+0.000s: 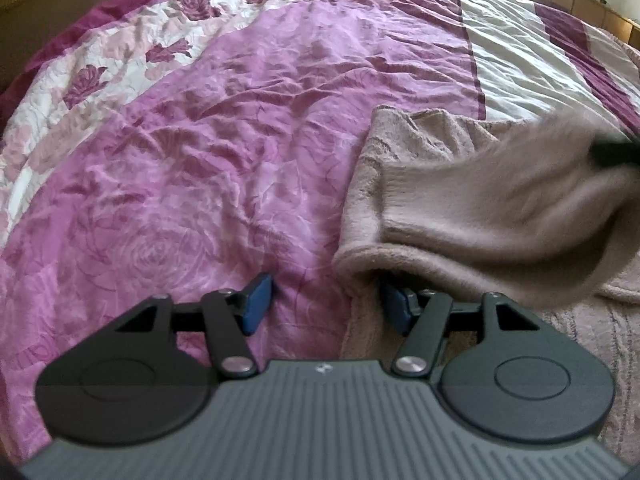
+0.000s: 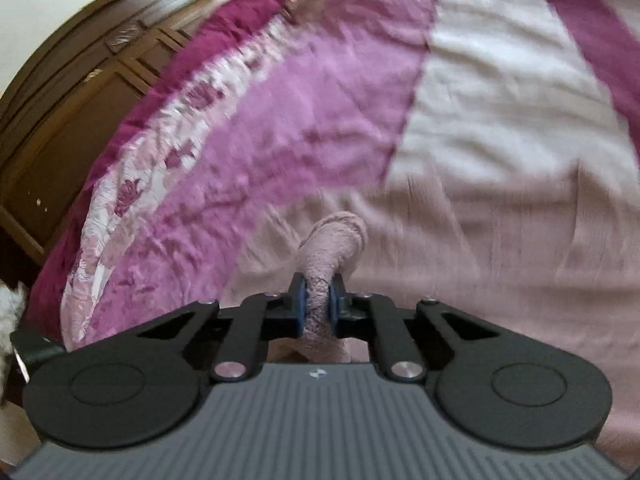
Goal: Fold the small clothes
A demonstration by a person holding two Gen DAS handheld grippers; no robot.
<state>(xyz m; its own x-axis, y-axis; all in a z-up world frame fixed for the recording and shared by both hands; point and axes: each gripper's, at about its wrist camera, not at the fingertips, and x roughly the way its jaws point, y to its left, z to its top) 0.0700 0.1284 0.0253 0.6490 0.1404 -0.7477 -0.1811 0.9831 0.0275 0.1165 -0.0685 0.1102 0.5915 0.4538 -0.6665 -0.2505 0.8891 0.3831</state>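
Note:
A fuzzy dusty-pink garment (image 1: 472, 216) lies on the bed at the right of the left wrist view, its upper layer lifted and blurred. My left gripper (image 1: 324, 304) is open over the bed, with its right pad under the garment's folded edge and nothing between the pads. My right gripper (image 2: 318, 306) is shut on a bunched part of the same pink garment (image 2: 330, 248) and holds it above the bed. In the left wrist view the right gripper (image 1: 616, 152) shows as a dark blurred shape at the far right edge.
A pink and magenta floral quilt (image 1: 224, 148) covers the bed. A pale striped panel (image 1: 532, 56) lies at the back right. A brown wooden headboard (image 2: 80, 92) stands at the left of the right wrist view. A white fluffy thing (image 2: 10, 312) shows at its left edge.

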